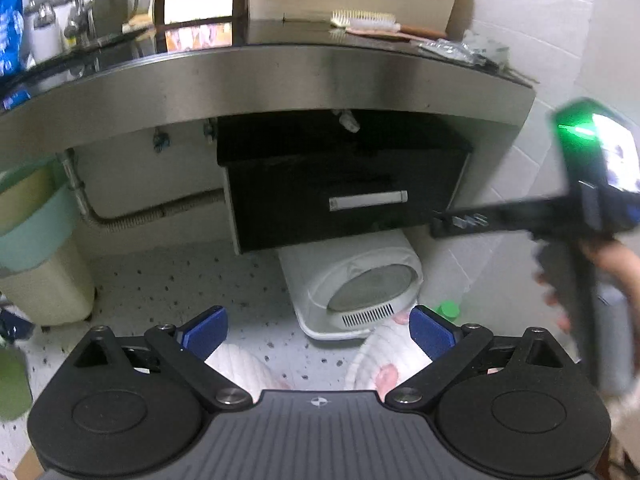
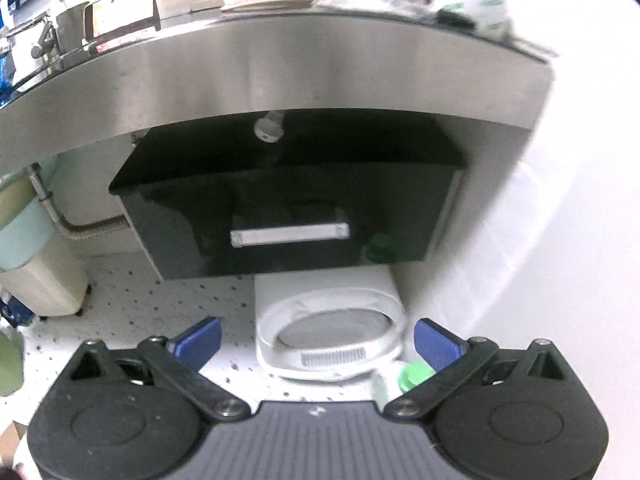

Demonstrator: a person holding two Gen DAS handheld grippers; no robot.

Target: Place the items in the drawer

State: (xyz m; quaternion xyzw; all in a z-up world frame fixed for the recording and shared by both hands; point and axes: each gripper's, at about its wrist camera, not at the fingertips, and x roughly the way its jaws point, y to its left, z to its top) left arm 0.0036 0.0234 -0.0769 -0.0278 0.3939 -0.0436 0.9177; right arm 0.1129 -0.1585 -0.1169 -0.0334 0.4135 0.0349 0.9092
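A black drawer (image 1: 344,184) with a silver handle (image 1: 368,201) hangs shut under the steel-edged counter (image 1: 256,80); it also shows in the right wrist view (image 2: 280,208) with its handle (image 2: 289,235). On the counter lie a hairbrush (image 1: 372,22) and a clear packet (image 1: 452,50). My left gripper (image 1: 318,330) is open and empty, low above the floor. My right gripper (image 2: 318,342) is open and empty; its body (image 1: 592,200) shows at the right of the left wrist view, its fingers near the drawer's right edge.
A white round appliance (image 1: 360,284) stands on the speckled floor under the drawer. A green-capped bottle (image 2: 412,376) stands beside it. A pale bin (image 1: 36,248) is at the left, with a flexible hose (image 1: 152,212) behind. A tiled wall (image 2: 540,200) closes the right side.
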